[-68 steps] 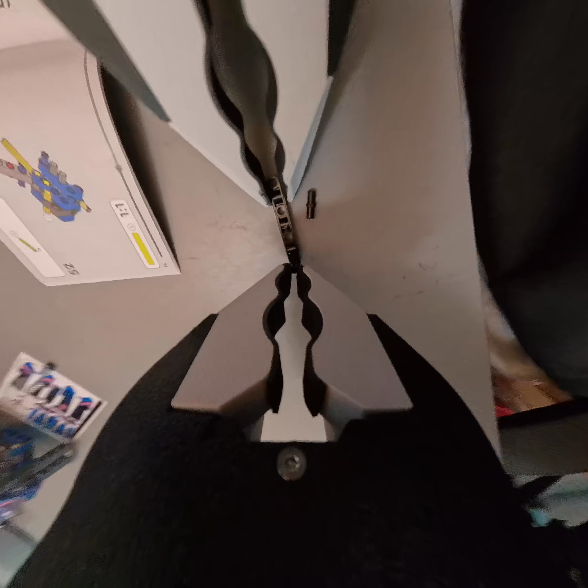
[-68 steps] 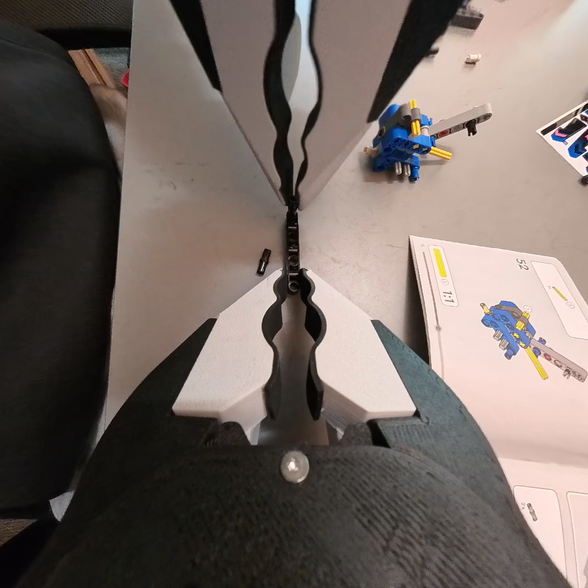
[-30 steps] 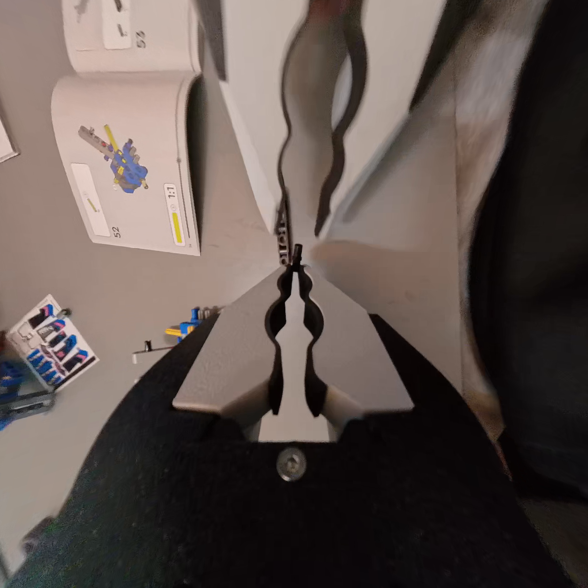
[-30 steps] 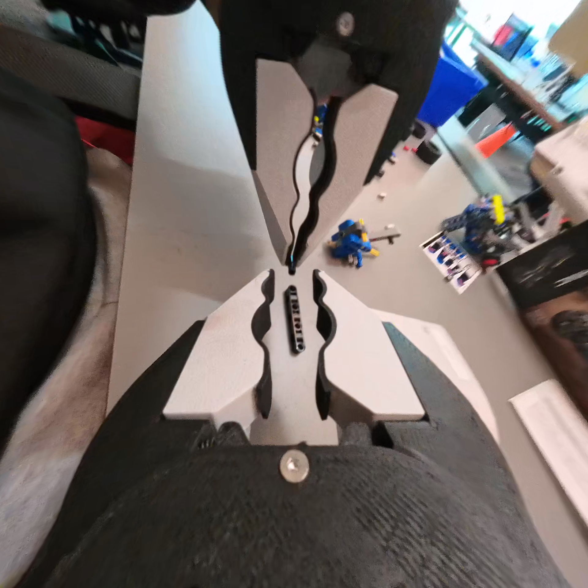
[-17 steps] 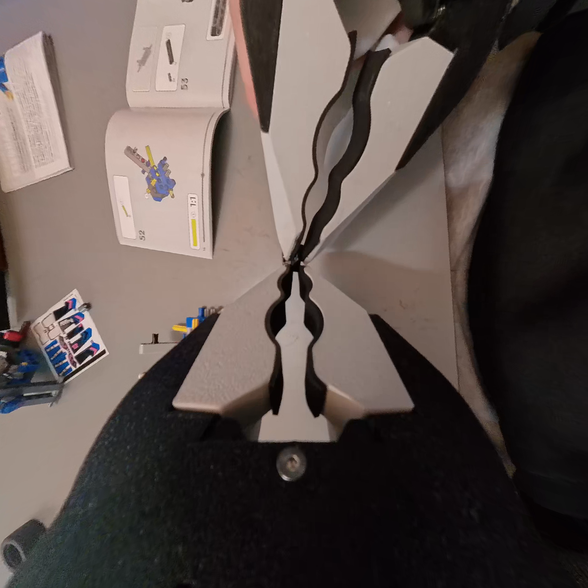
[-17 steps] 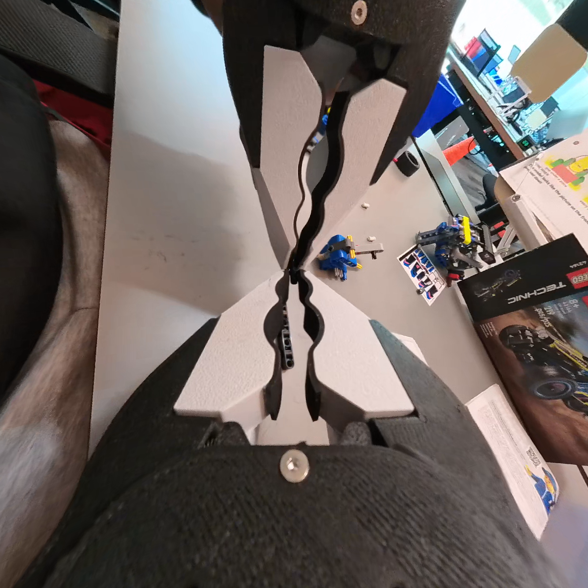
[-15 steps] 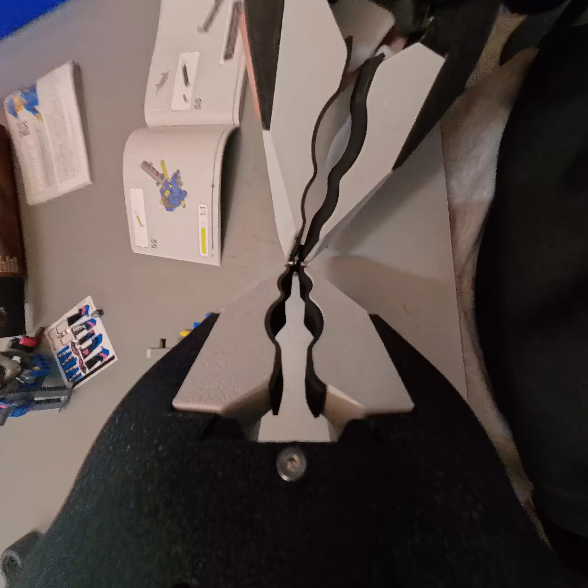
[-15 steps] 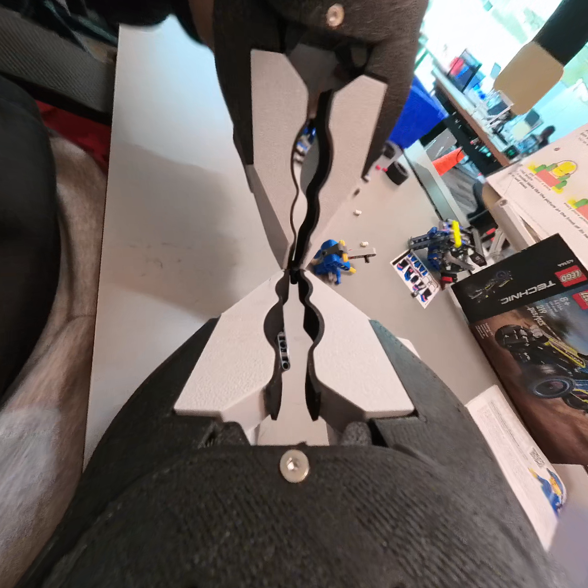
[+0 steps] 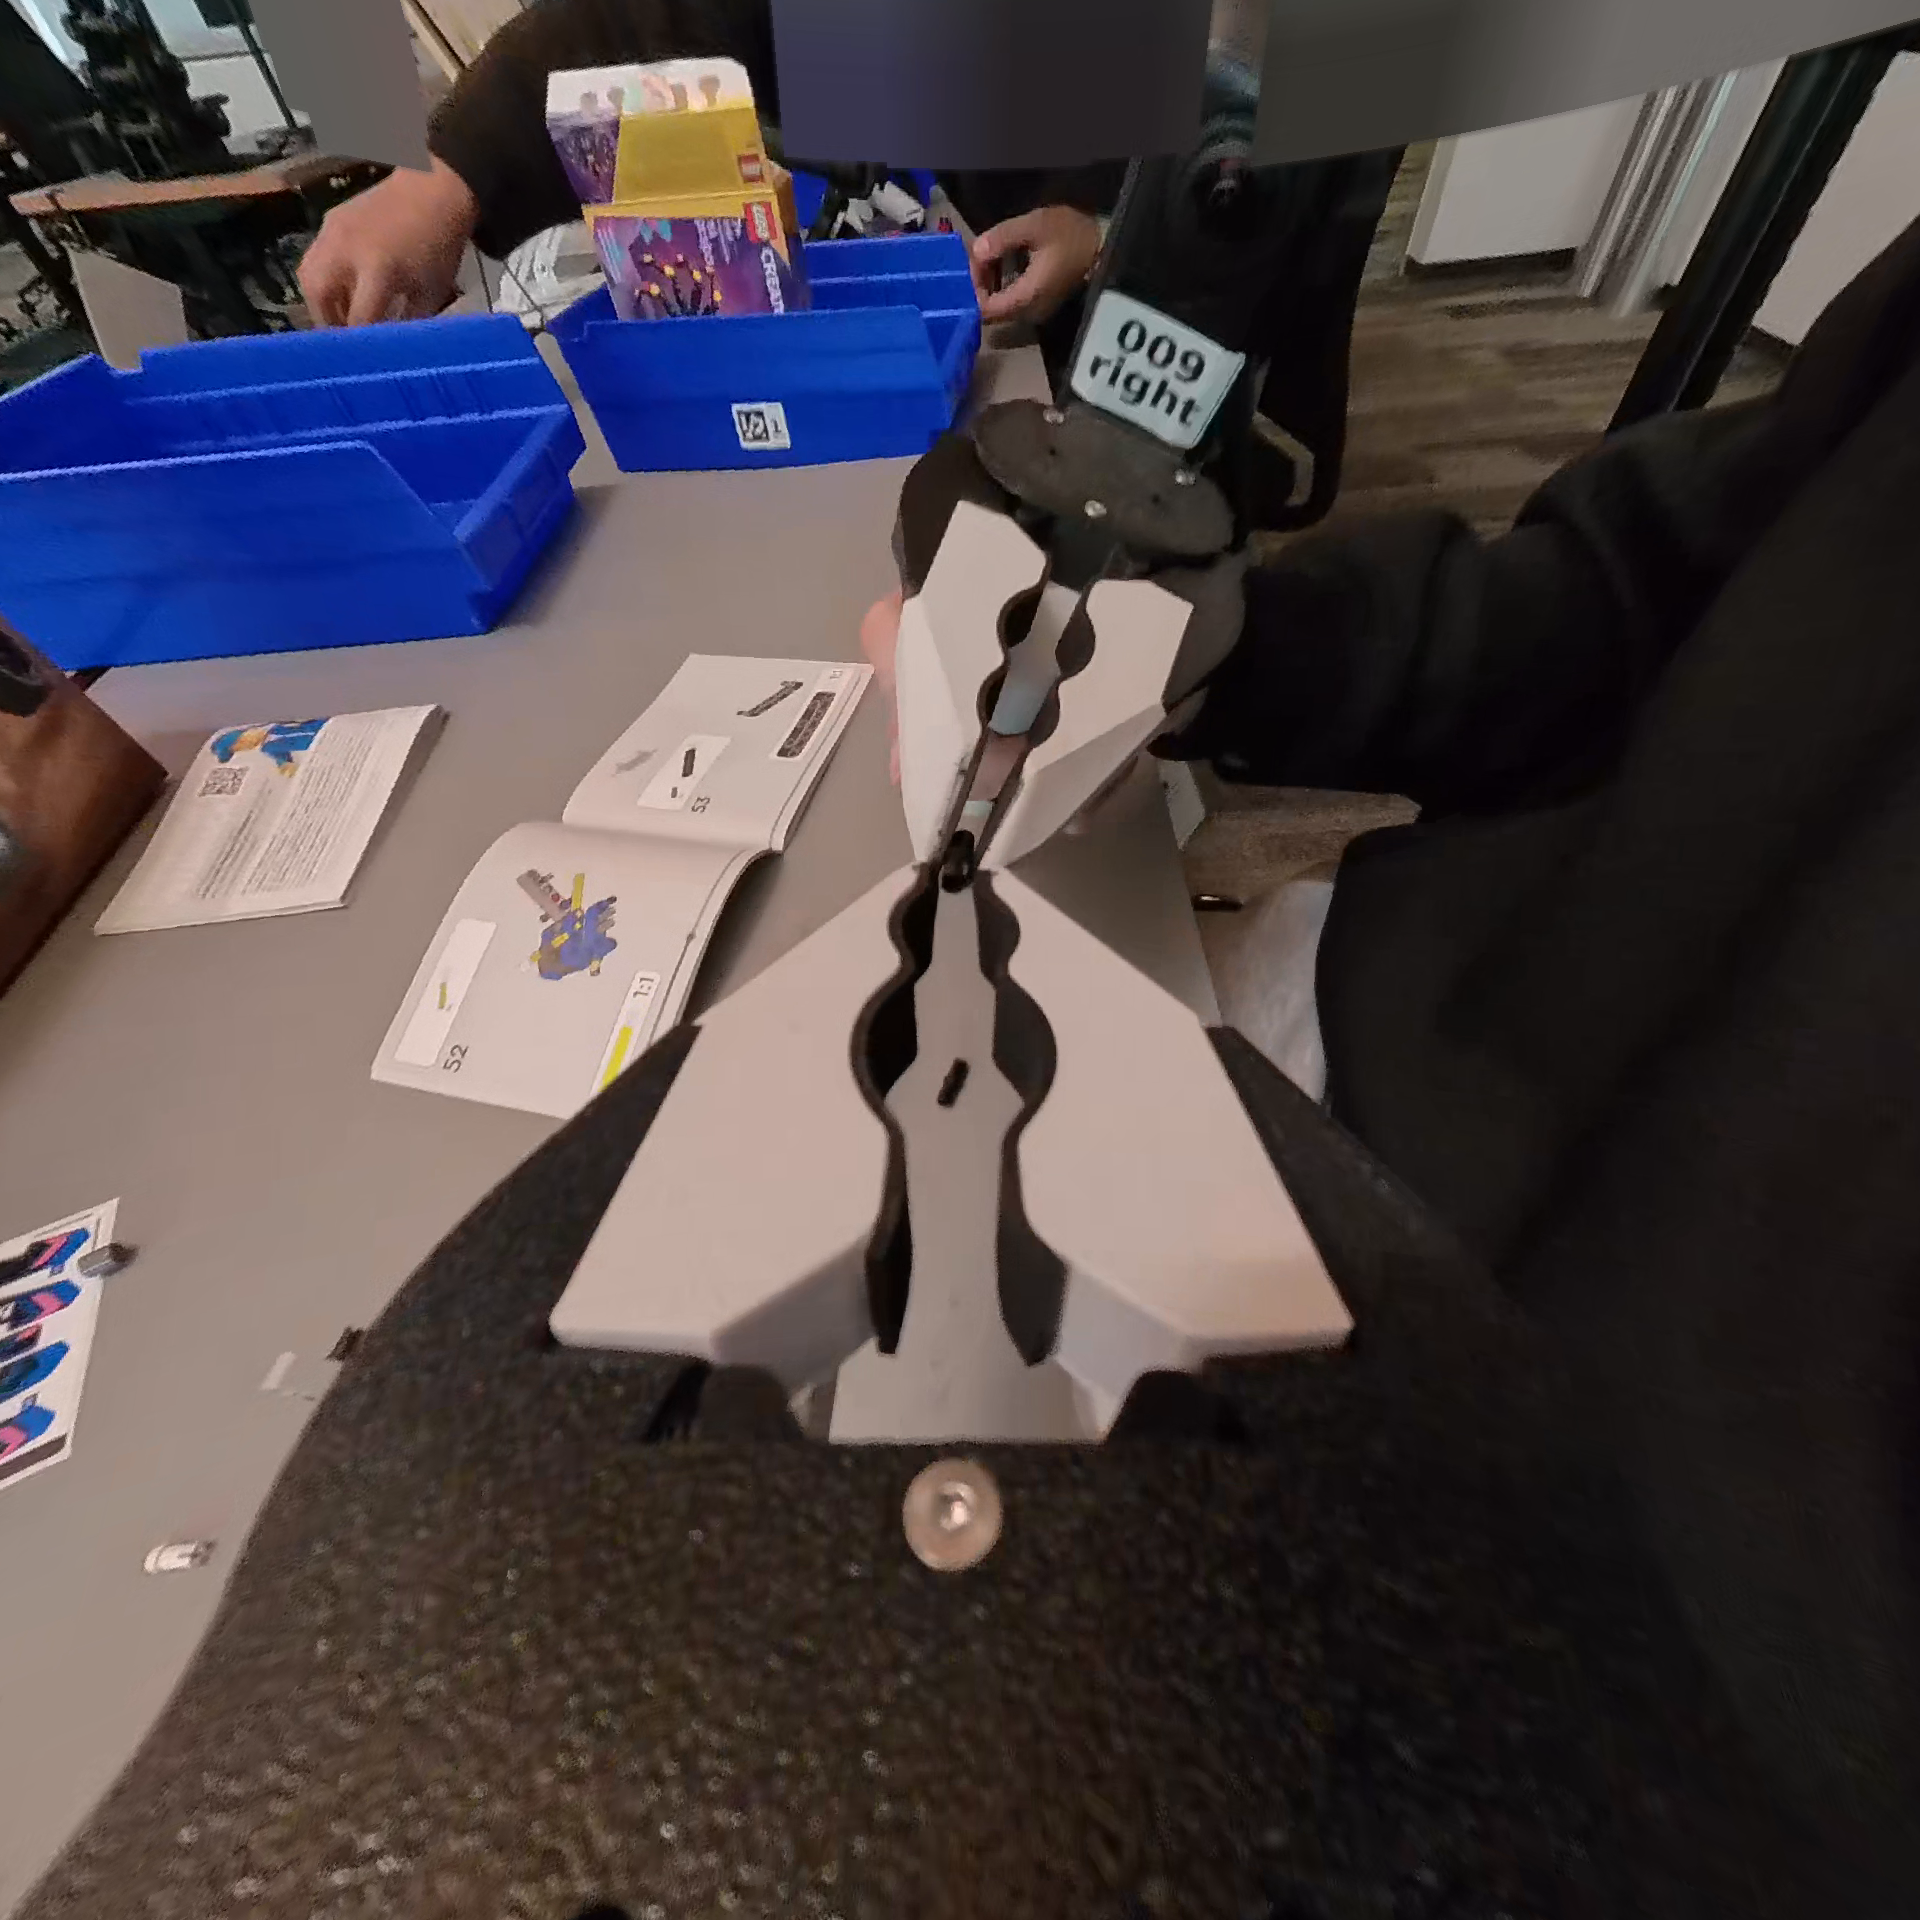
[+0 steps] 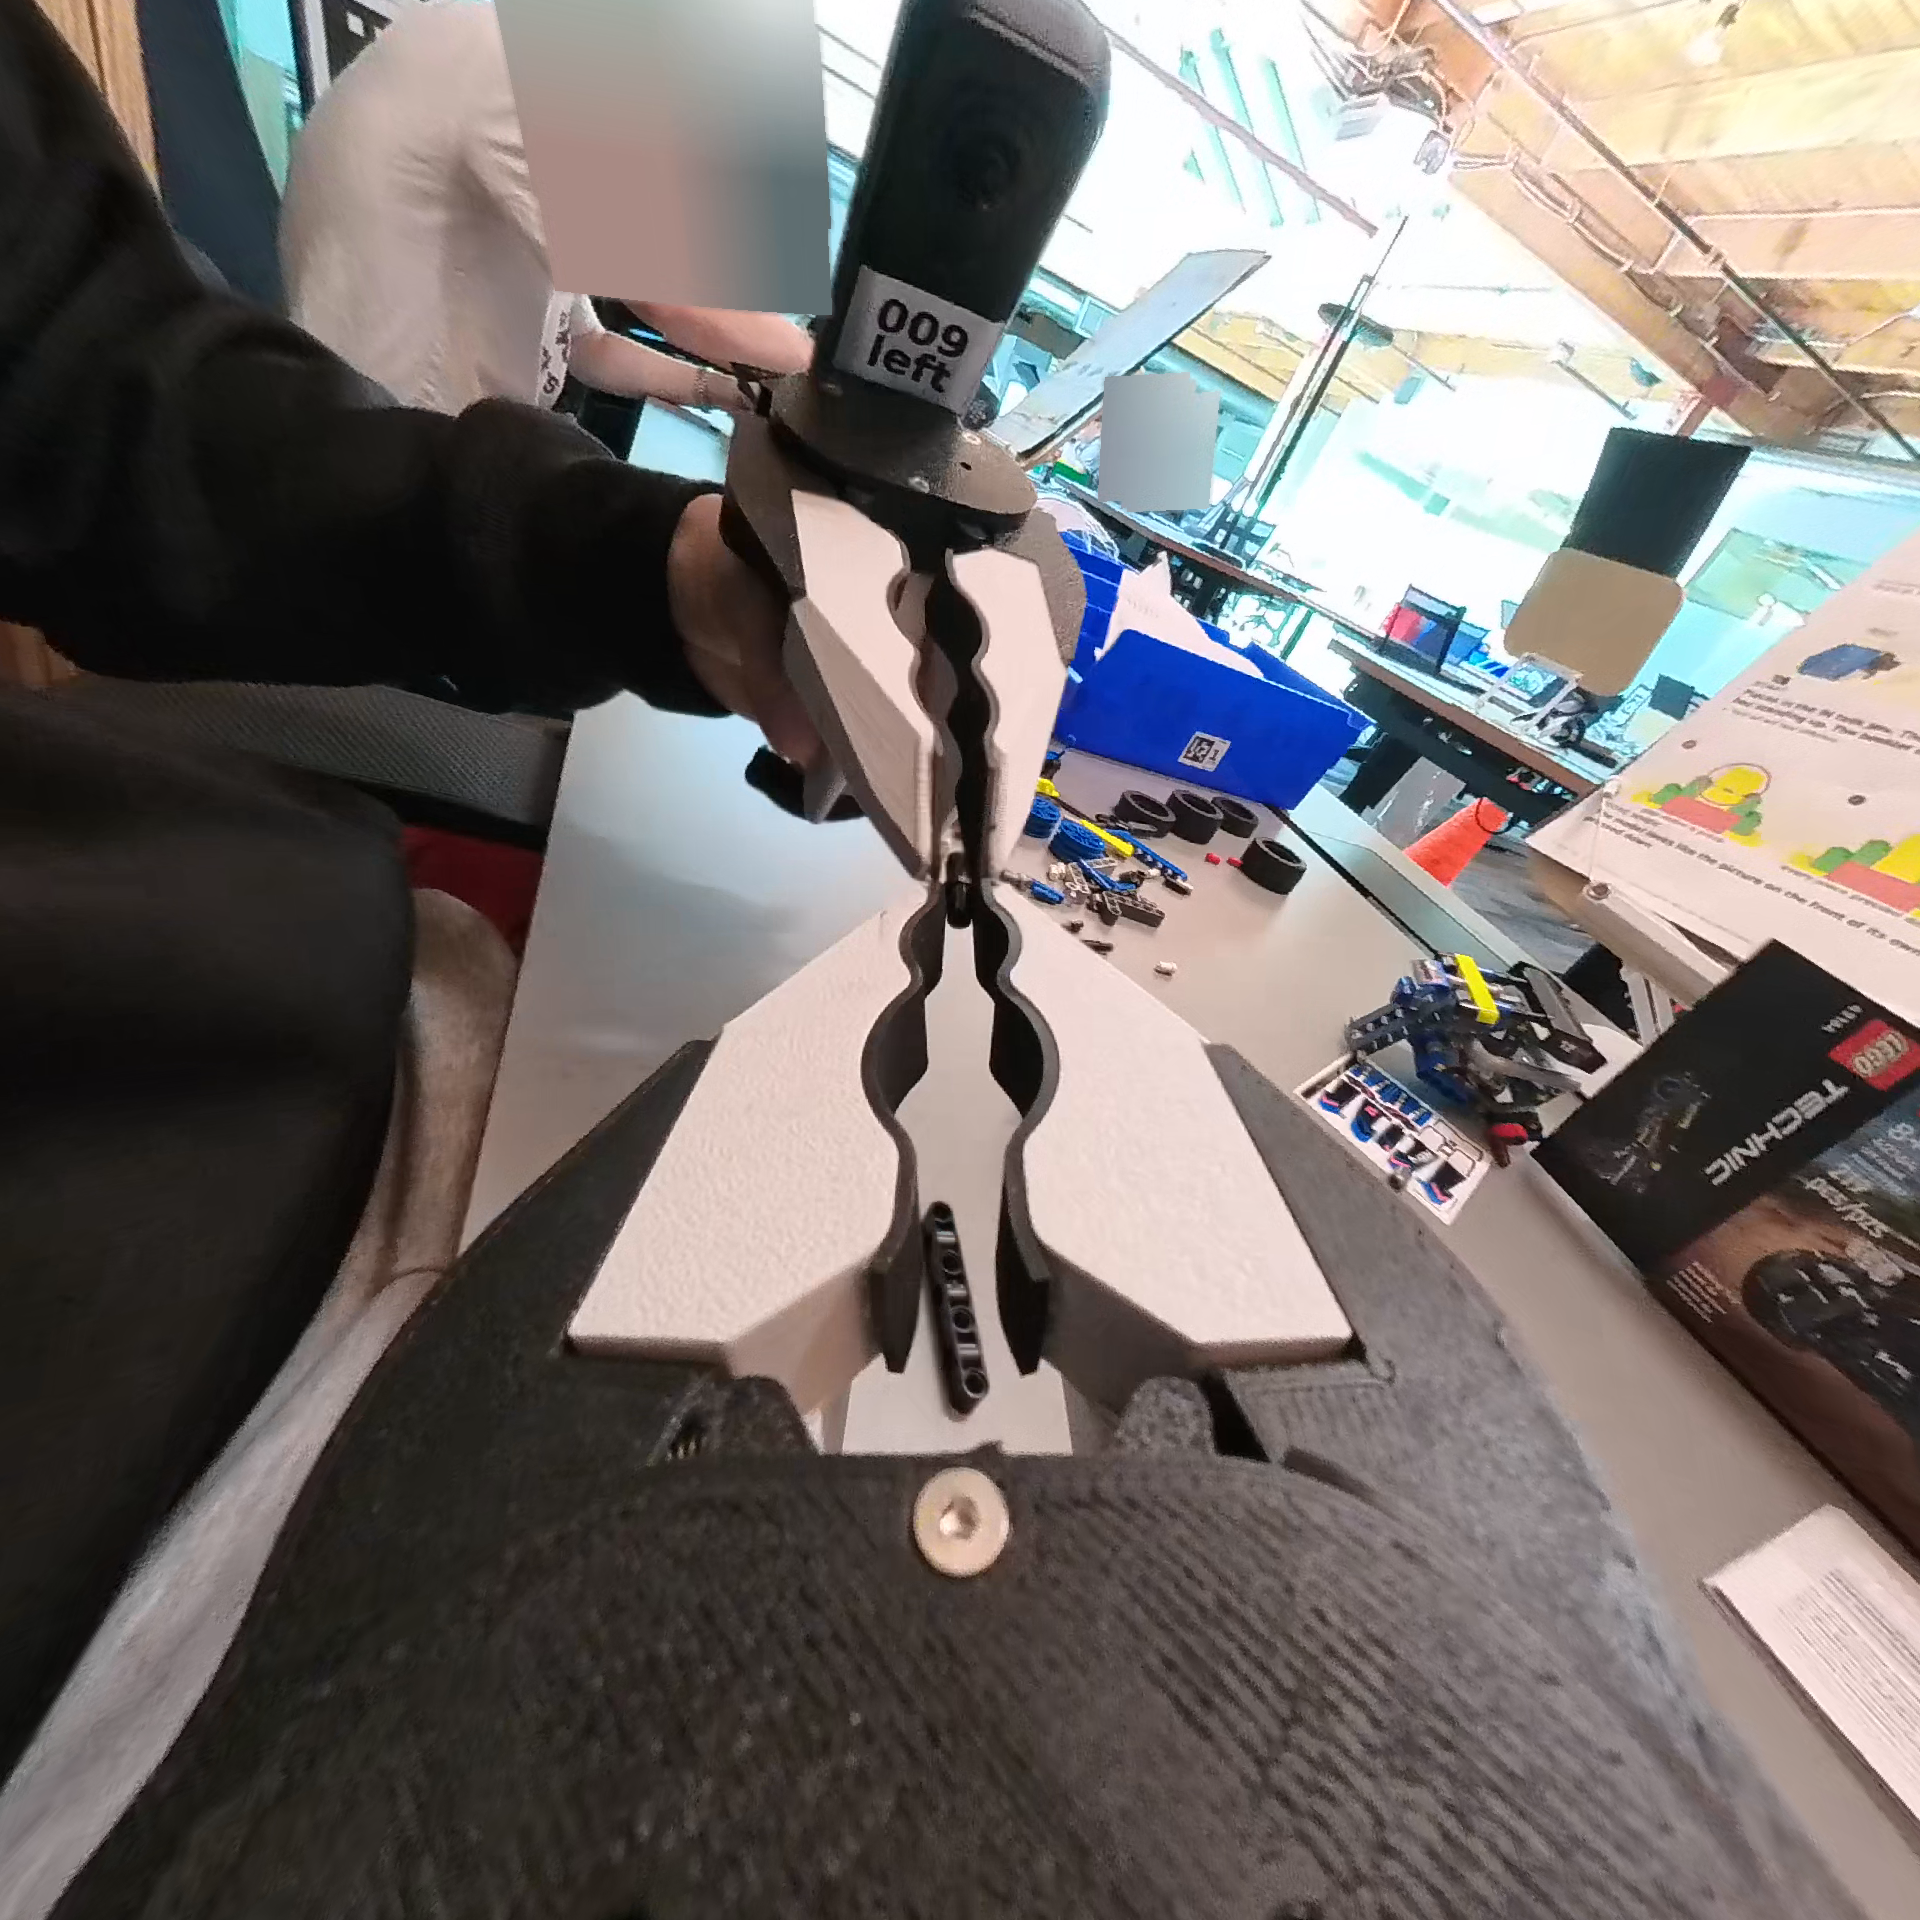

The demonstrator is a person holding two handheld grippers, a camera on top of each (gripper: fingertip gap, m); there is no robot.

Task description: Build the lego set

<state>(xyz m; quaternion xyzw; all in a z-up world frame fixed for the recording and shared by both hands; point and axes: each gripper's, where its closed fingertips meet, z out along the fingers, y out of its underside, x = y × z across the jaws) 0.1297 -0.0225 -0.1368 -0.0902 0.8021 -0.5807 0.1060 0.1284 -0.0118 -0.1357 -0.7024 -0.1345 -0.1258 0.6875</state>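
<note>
Item: left gripper [image 9: 951, 883] and right gripper [image 10: 954, 906], raised tip to tip, both nearly closed on one small black pin [image 9: 953, 865].
Black beam [image 10: 956, 1309]: left lying on the table, seen behind the right fingers.
Step judged: pin handover; a release is called for next.

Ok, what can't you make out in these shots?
Black part between the claw tips: too small, pinched, both views.
Manual: corner behind left claw, left view.
Sticker sheet: cut by left edge, left view.
Leaflet: cut by right edge, right view.
</note>
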